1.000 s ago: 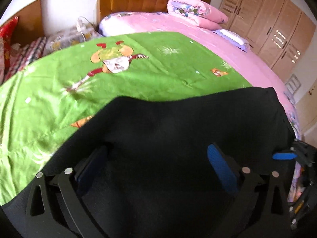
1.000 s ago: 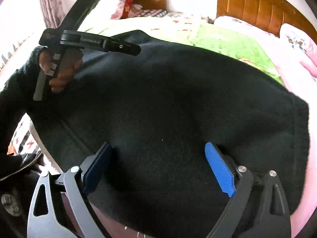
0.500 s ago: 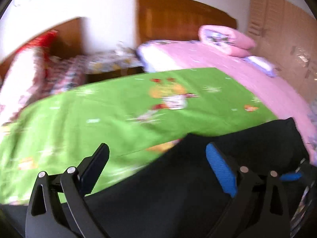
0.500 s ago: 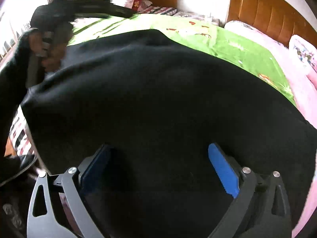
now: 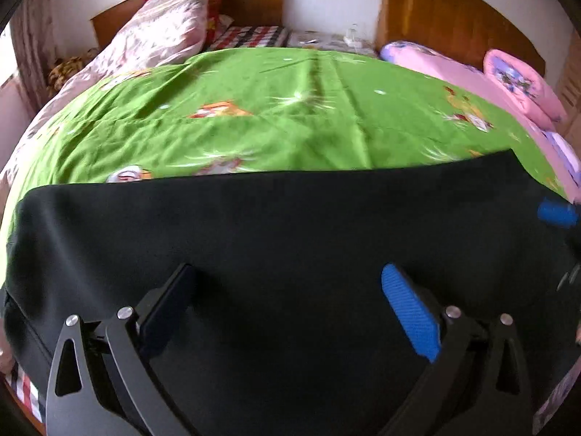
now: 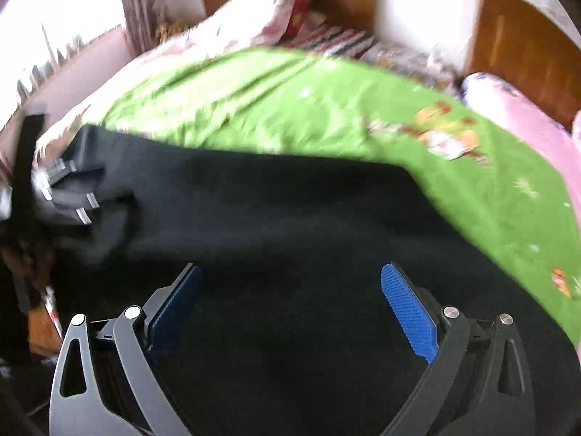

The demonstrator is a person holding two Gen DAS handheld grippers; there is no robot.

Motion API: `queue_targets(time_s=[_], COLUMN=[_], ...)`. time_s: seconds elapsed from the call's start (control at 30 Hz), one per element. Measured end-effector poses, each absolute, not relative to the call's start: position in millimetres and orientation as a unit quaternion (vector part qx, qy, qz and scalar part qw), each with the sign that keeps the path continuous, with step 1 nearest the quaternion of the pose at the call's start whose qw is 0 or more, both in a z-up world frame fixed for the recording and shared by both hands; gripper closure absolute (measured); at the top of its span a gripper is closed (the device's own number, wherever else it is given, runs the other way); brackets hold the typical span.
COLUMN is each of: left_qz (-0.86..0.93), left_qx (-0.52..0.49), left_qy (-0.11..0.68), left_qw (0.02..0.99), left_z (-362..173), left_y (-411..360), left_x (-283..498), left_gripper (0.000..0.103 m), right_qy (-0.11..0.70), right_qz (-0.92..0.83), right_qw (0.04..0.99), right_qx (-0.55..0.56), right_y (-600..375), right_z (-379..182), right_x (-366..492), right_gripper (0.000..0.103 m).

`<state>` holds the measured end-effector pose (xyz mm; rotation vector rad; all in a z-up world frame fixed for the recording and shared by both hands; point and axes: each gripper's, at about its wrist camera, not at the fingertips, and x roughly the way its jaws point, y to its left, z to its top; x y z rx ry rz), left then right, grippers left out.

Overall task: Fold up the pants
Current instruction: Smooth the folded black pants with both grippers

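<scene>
While pants (image 5: 290, 261) now lie lower on green sheet (image 5: 254, 120) | left gripper (image 5: 287, 301) spread wide, holding nothing | right gripper (image 6: 290, 301) likewise

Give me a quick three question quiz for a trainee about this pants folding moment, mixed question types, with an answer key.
1. True or false: the black pants lie on a green bedsheet.
2. Multiple choice: the left tool has its fingers A) spread apart, B) closed on the fabric, C) out of view.
3. Fill in: the right tool looks over the pants, and the pad on one finger is coloured ____.

Key: 1 true; 2 A; 3 blue.
</scene>
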<state>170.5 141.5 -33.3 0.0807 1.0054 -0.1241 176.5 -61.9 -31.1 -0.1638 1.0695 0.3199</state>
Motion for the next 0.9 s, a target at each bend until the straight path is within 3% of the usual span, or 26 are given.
queue_targets(time_s=[0.37,0.6,0.7,0.9], left_qz=[-0.028,-0.023,-0.025,-0.026], left_qx=[0.039,0.043,0.041,0.038], left_qy=[0.482,0.478,0.477,0.473], left_qw=[0.875,0.877,0.878,0.88], left_z=[-34,-34,-34,-34], left_y=[142,137,138,137], left_x=[180,179,179,176], left_gripper=[0.001,0.001,0.001,0.001], right_qy=[0.543,0.477,0.524,0.535], right_qz=[0.155,0.156,0.153,0.174], right_qw=[0.817,0.861,0.833,0.818], right_qx=[-0.115,-0.085,-0.089,-0.115], right_y=[-84,-48,-41,-44], right_z=[-22,-2,-31,-22], right_x=[116,164,197,186], right_gripper=[0.004,0.004,0.004,0.004])
